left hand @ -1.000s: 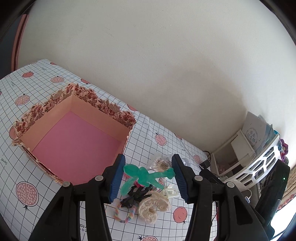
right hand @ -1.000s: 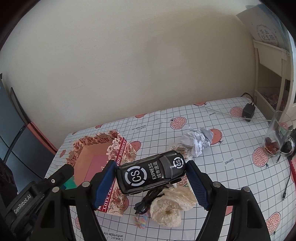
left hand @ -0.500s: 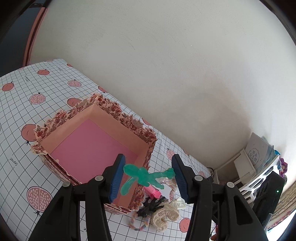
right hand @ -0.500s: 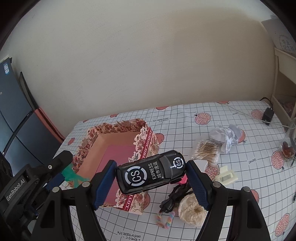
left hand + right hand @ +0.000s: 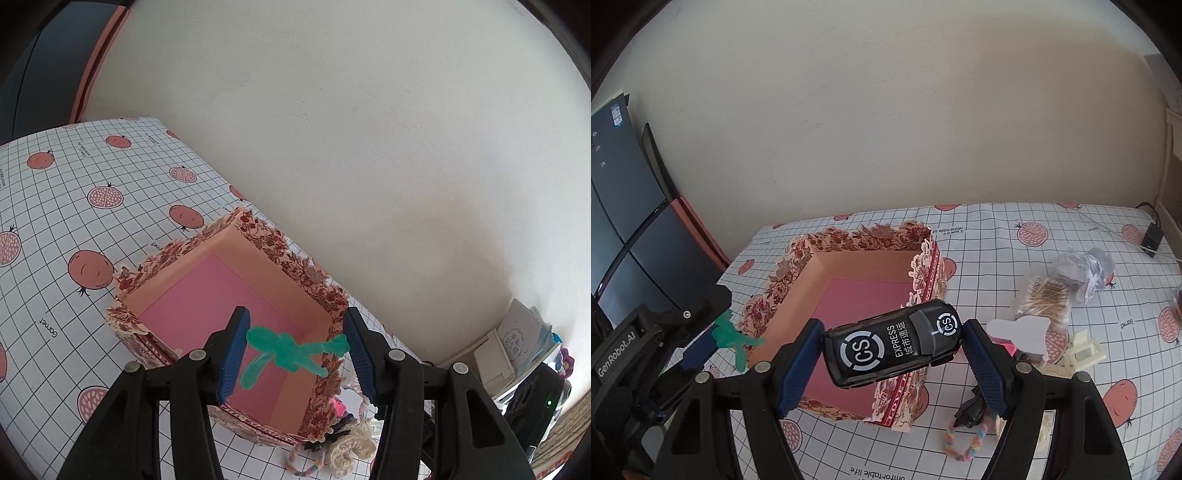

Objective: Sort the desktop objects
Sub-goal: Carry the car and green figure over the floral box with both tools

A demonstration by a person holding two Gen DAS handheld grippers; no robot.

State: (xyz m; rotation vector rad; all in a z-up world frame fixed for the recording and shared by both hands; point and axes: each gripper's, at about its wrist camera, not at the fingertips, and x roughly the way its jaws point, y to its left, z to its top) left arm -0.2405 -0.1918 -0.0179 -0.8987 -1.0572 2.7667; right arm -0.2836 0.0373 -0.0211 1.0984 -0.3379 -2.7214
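Over the floral box [image 5: 827, 254] by the surface's wall edge: left tongs [image 5: 295, 347] pinching limp, light green figure [image 5: 286, 349] end-to-end; right tongs [image 5: 892, 345] clamping rigid, slick toy car [image 5: 892, 341] nose-to-tail

glossy black plastic toy car [image 5: 892, 343]

The place looks like a room in a home. A table under a white grid-patterned cloth printed with pink pomegranates [image 5: 1015, 258] stands against a plain cream plaster wall [image 5: 886, 110]. To the table's right a white plastic shelf unit [image 5: 495, 362] holds papers; to its left stand dark glass panels [image 5: 617, 221].
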